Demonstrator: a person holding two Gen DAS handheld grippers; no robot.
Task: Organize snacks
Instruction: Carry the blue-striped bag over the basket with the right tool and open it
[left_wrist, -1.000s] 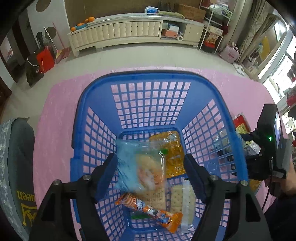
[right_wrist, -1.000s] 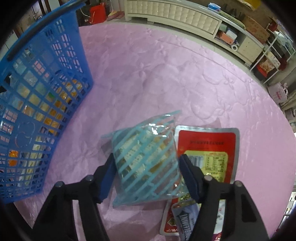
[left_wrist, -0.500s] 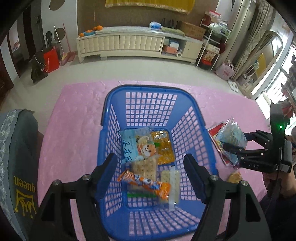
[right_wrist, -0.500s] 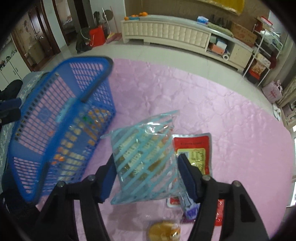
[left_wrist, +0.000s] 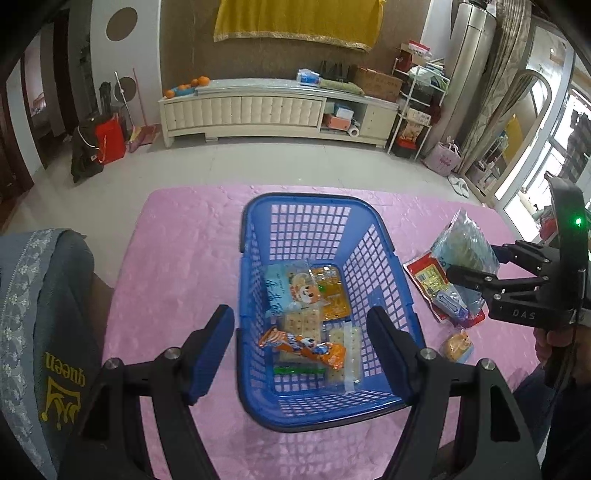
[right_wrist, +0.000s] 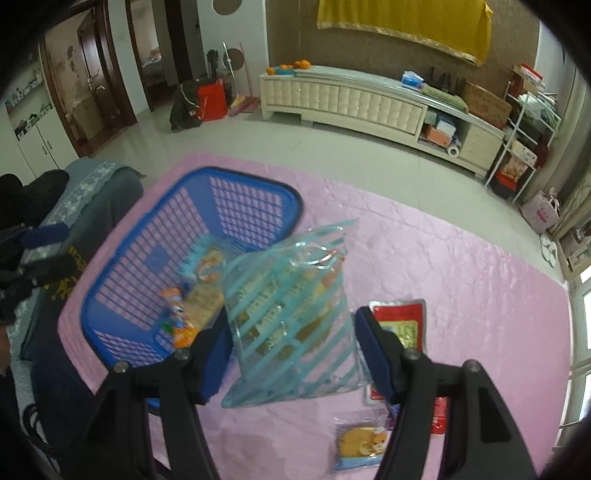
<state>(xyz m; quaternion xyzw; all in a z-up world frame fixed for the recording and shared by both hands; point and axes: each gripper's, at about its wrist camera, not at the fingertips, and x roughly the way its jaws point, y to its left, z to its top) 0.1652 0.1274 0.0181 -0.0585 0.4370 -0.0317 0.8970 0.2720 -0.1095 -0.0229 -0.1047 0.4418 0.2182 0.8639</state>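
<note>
A blue basket (left_wrist: 314, 206) stands on the pink tablecloth (left_wrist: 177, 258) and holds several snack packs, among them a light blue pack (left_wrist: 284, 286) and an orange one (left_wrist: 303, 345). My left gripper (left_wrist: 301, 349) is open and empty, high above the basket's near end. My right gripper (right_wrist: 293, 345) is shut on a blue-striped clear snack bag (right_wrist: 291, 317), held in the air right of the basket; the bag also shows in the left wrist view (left_wrist: 463, 251). The basket shows in the right wrist view (right_wrist: 155, 229).
A red pouch (right_wrist: 400, 319), a small blue-wrapped pack (left_wrist: 448, 304) and a round cake pack (right_wrist: 362, 441) lie on the cloth right of the basket. A grey cushion (left_wrist: 40, 314) sits at the left edge. A white cabinet (left_wrist: 258, 110) stands across the floor.
Both grippers have risen well above the table. The right one has lifted the striped bag off the cloth and carried it toward the basket. The left one stays open.
</note>
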